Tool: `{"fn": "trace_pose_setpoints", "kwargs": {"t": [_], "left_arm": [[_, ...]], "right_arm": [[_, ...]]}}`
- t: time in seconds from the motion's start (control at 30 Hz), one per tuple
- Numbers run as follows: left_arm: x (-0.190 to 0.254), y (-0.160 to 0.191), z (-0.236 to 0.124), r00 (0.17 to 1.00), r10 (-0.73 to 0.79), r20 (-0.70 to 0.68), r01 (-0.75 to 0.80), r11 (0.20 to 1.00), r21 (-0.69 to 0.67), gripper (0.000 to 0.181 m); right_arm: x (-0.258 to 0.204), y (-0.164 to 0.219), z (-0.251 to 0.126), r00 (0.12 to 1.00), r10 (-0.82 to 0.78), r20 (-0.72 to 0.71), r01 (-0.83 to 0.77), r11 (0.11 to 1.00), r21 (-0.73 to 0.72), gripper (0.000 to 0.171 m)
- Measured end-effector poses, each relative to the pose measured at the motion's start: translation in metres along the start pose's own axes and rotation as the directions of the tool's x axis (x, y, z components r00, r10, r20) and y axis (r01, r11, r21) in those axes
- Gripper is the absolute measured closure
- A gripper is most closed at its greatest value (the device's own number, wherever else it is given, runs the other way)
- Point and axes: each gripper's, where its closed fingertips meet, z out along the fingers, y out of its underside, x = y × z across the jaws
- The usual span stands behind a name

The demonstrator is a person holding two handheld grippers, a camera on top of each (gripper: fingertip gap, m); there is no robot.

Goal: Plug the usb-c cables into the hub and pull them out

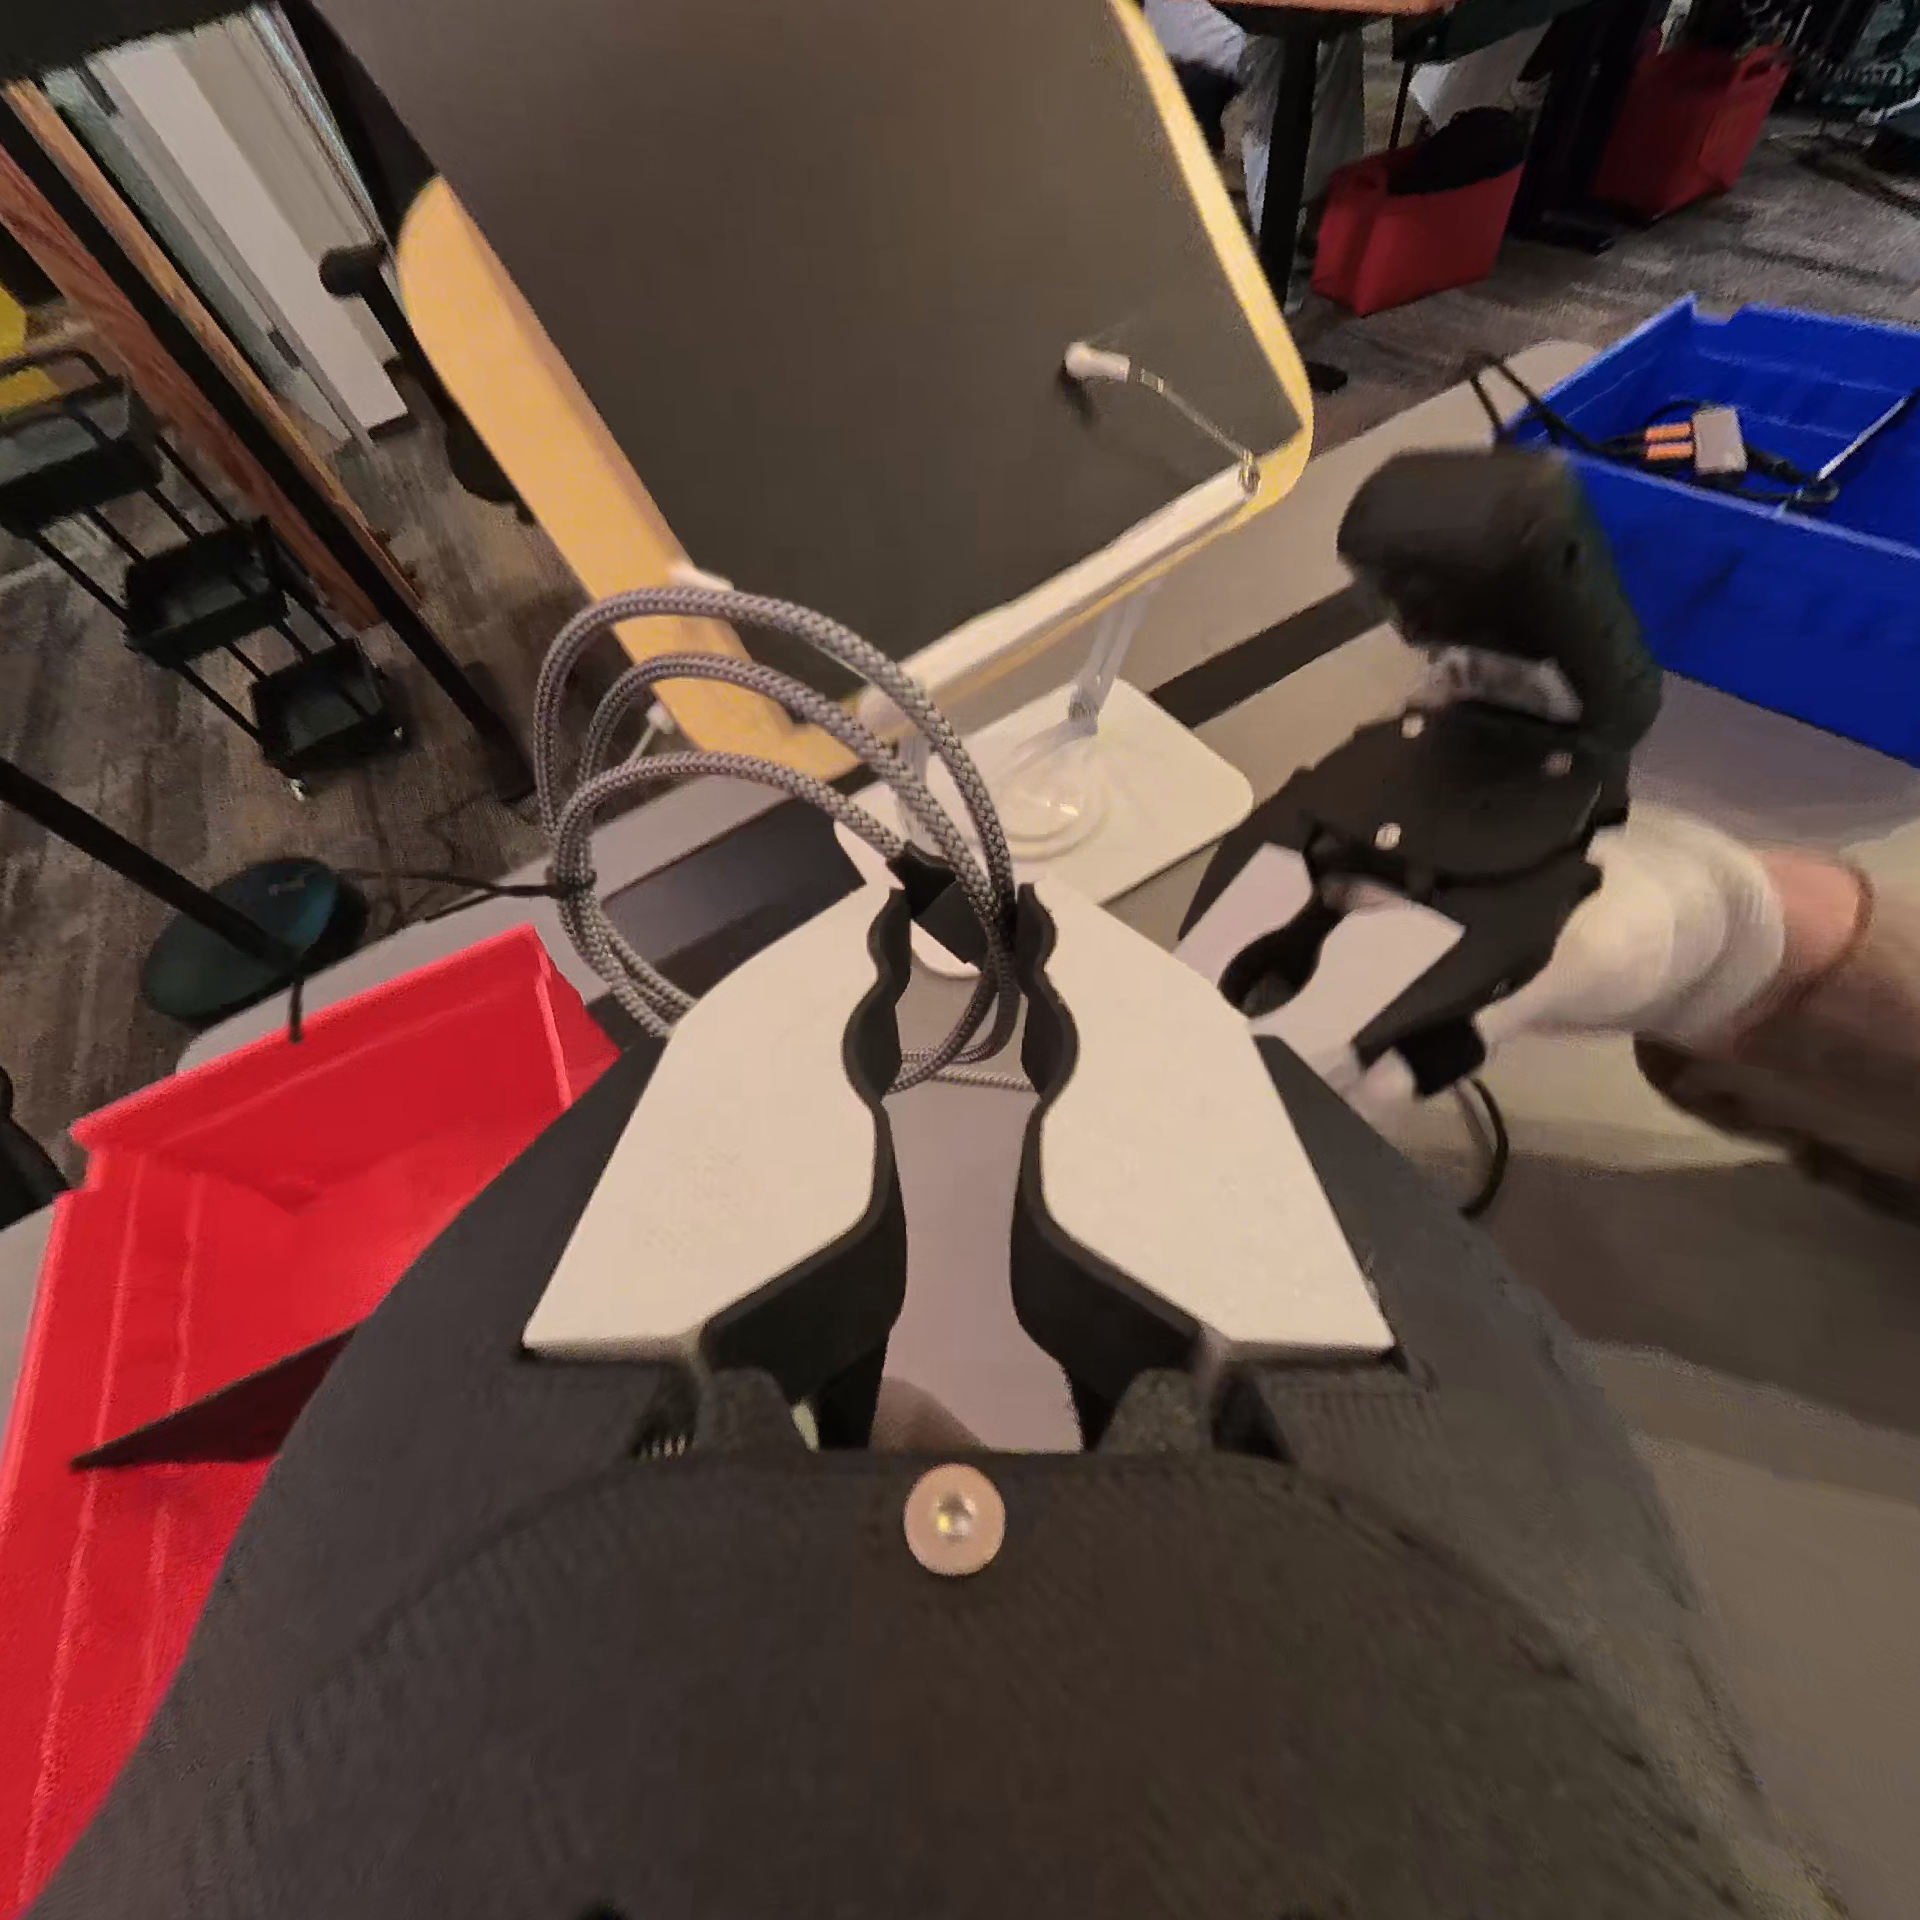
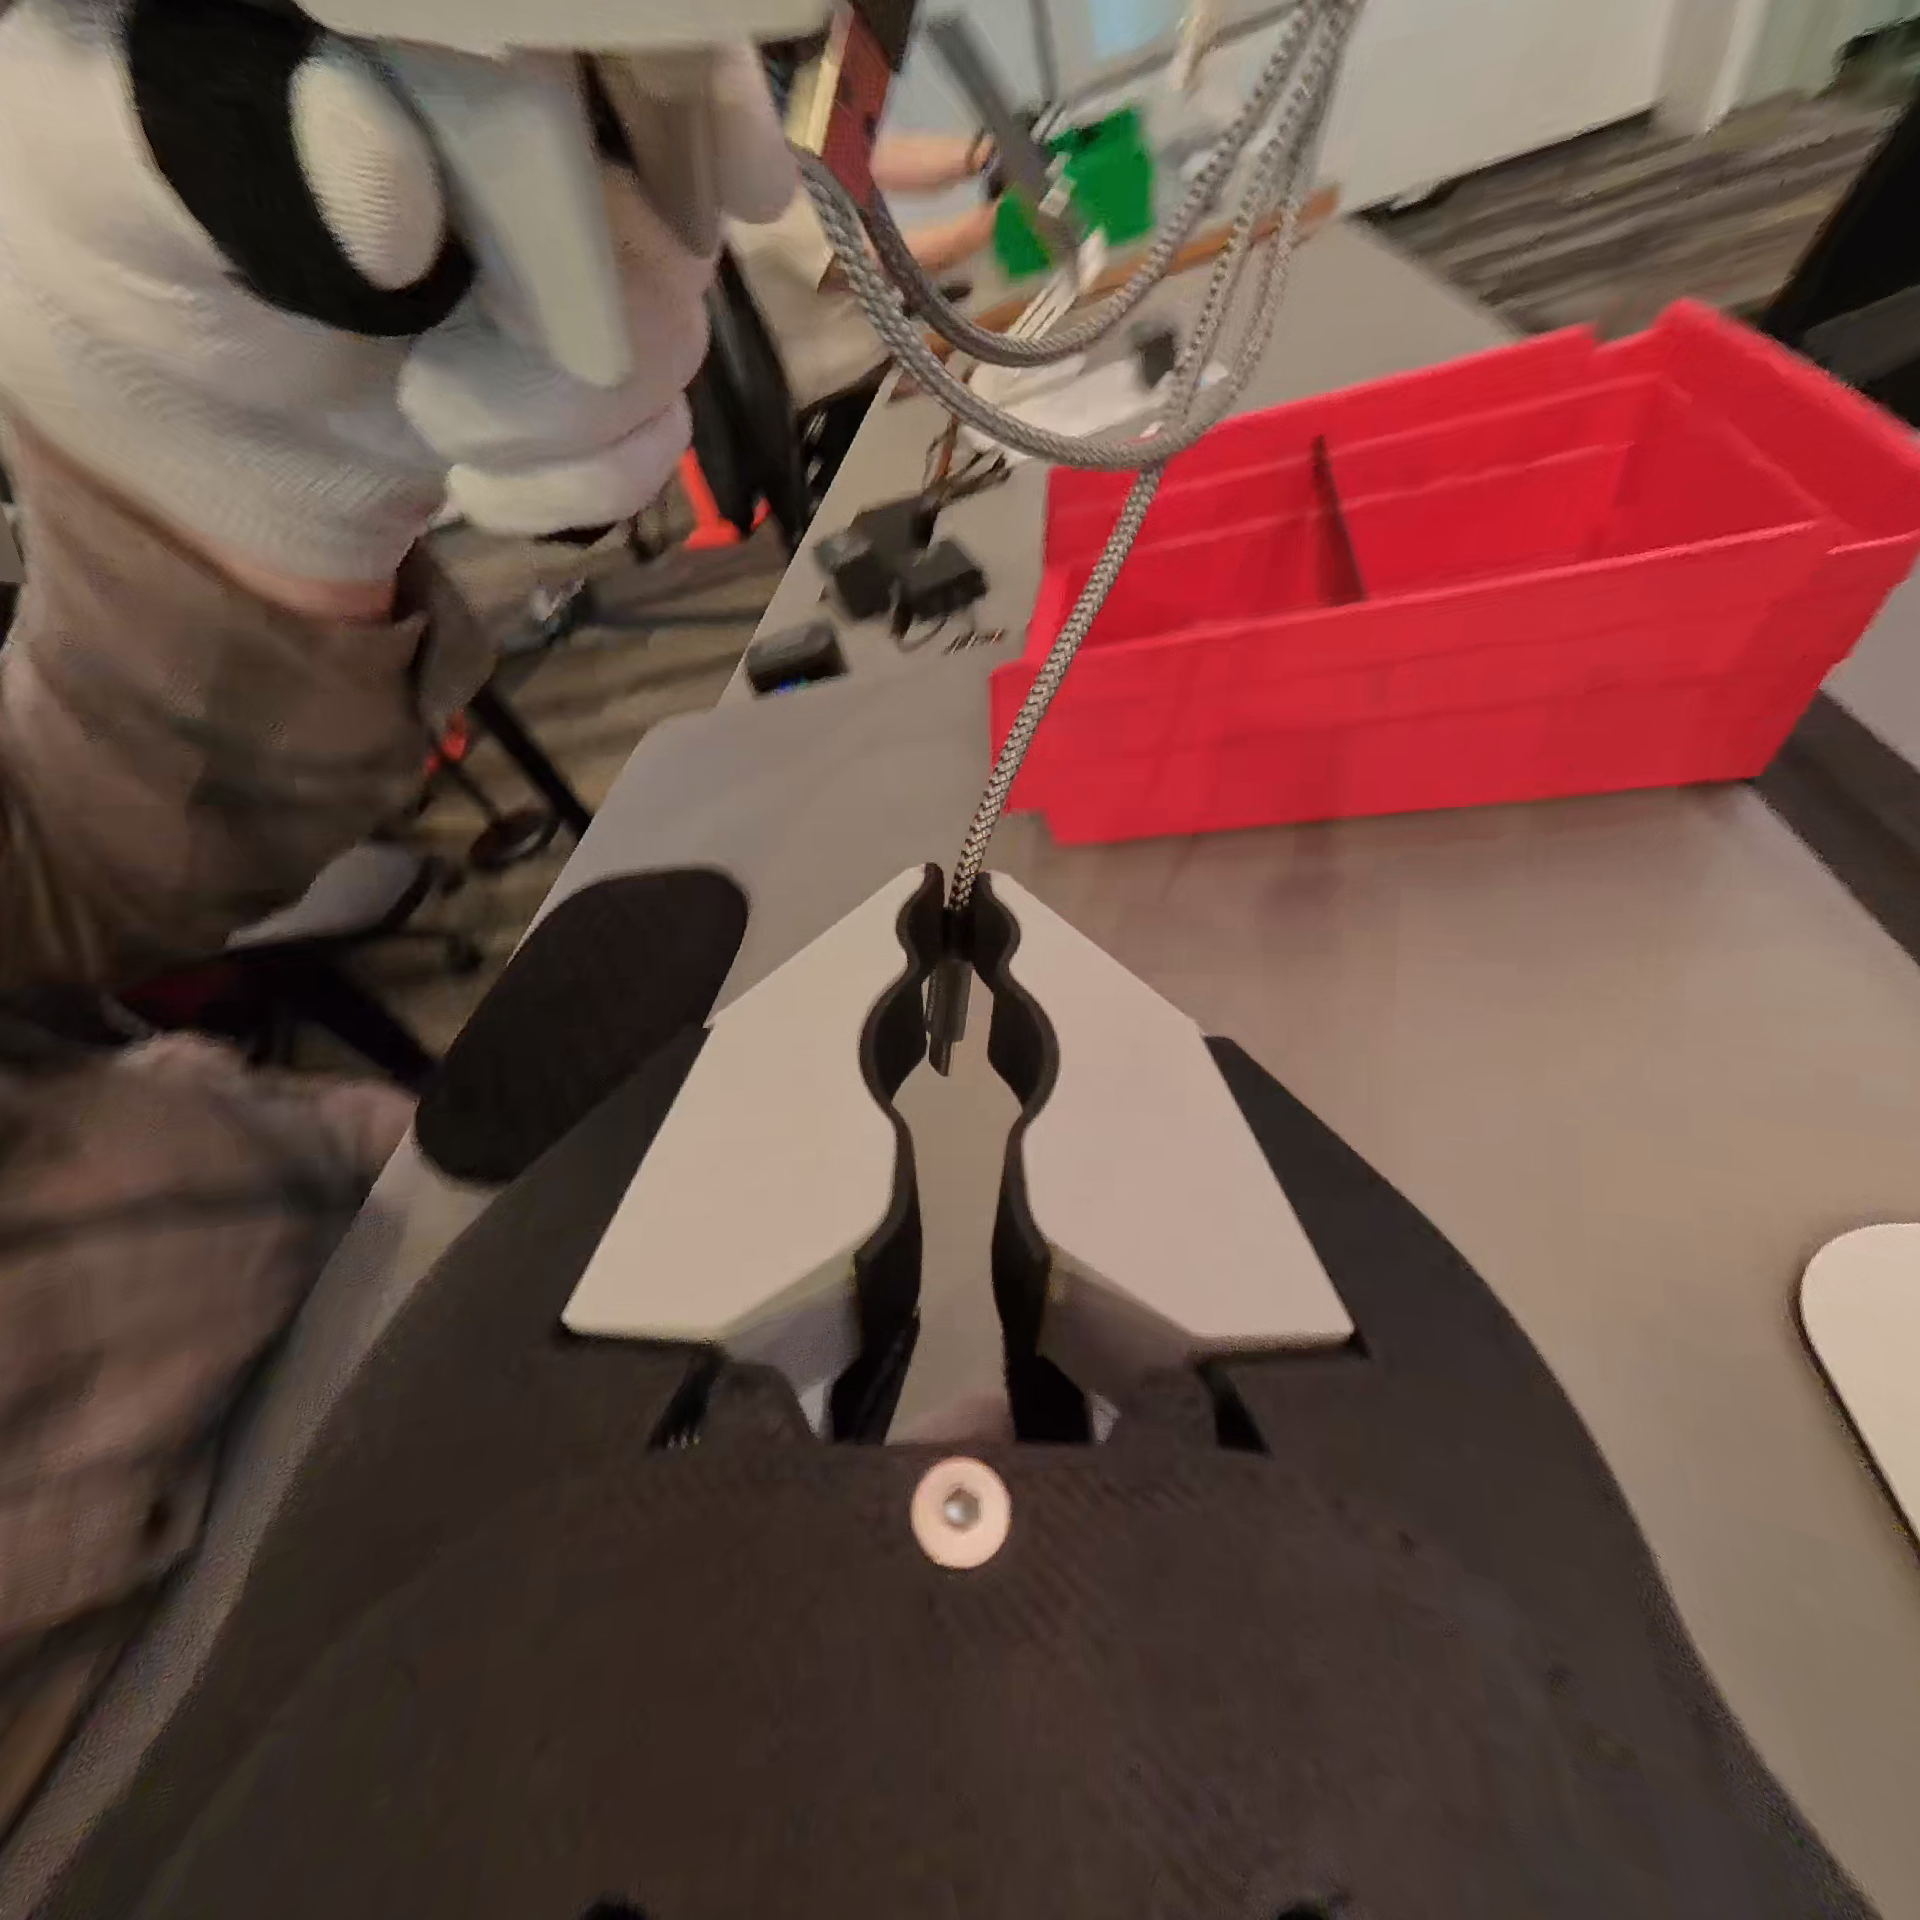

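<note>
1. In the left wrist view, the left gripper is seen with its jaws drawn narrow around a coiled grey braided cable, several strands of which pass between the black fingertips.
2. A small black connector body is seen between the tips, and the loops of the cable are held up in the air beyond them.
3. In the right wrist view, the right gripper is closed on one end of the same braided cable; the dark plug is pinched at the tips and points back toward the camera.
4. From those tips the cable is carried up and away to the far loops near the top of the view.
5. A red bin is seen on the grey table, to the right and beyond the right gripper; in the left wrist view it lies at the near left.
6. A blue bin is seen at the far right in the left wrist view, with a small grey hub and cables lying inside it.
7. The right gripper is also shown there, blurred, held by a white-gloved hand.
8. A tablet on a white stand is placed on the table beyond the left gripper.
</note>
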Motion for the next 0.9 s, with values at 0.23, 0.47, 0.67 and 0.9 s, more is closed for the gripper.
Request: {"fn": "trace_pose_setpoints", "kwargs": {"t": [0.23, 0.47, 0.67, 0.9], "left_arm": [[0.038, 0.108, 0.001, 0.996, -0.056, -0.073, 0.034, 0.962, -0.27, 0.162], [0.06, 0.19, -0.003, 0.99, -0.098, -0.104, 0.042, 0.896, -0.443, 0.162], [0.057, 0.219, -0.015, 0.99, -0.113, -0.09, 0.054, 0.866, -0.496, 0.141], [0.067, 0.167, -0.04, 0.982, 0.091, -0.167, -0.138, 0.946, -0.295, 0.132]], "right_arm": [[-0.017, 0.067, -0.041, 0.979, -0.071, 0.192, 0.133, 0.935, -0.329, 0.169], [-0.023, 0.111, -0.034, 0.959, 0.012, 0.281, 0.122, 0.884, -0.452, 0.169], [-0.024, 0.131, -0.016, 0.958, 0.038, 0.285, 0.118, 0.851, -0.512, 0.169], [-0.03, 0.138, -0.01, 0.947, 0.054, 0.315, 0.124, 0.847, -0.517, 0.169]]}}
